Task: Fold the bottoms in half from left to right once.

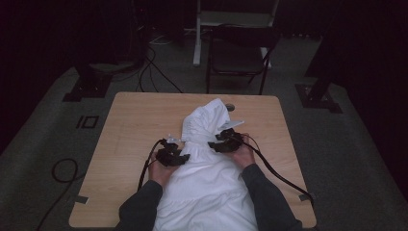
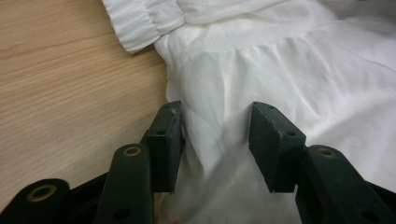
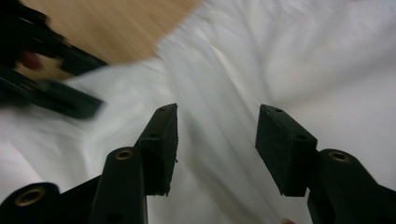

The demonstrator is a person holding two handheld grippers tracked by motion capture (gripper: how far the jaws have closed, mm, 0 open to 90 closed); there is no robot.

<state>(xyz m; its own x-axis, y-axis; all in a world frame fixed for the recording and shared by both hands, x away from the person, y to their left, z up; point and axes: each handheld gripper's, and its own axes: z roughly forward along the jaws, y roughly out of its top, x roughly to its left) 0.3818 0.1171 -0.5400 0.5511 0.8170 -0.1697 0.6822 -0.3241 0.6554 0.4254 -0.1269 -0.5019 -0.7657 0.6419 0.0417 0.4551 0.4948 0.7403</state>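
A white garment point(image 1: 207, 183) lies along the middle of the wooden table point(image 1: 130, 130), its bunched top end pointing to the far side. My left gripper point(image 1: 185, 156) rests at the garment's left edge. In the left gripper view its jaws point(image 2: 215, 126) stand apart with a raised fold of the white cloth point(image 2: 280, 70) between them, not pinched. A gathered cuff point(image 2: 140, 23) lies just beyond. My right gripper point(image 1: 214, 144) sits on the garment's right side. Its jaws point(image 3: 217, 126) are apart over the blurred cloth point(image 3: 303, 56), and the left gripper point(image 3: 51, 93) shows farther off.
A dark folding chair point(image 1: 238, 53) stands beyond the table's far edge. Cables point(image 1: 62, 171) loop on the grey floor at the left. Bare wood point(image 2: 70, 93) runs along the garment's left side. The gripper cables trail back over the table's near corners.
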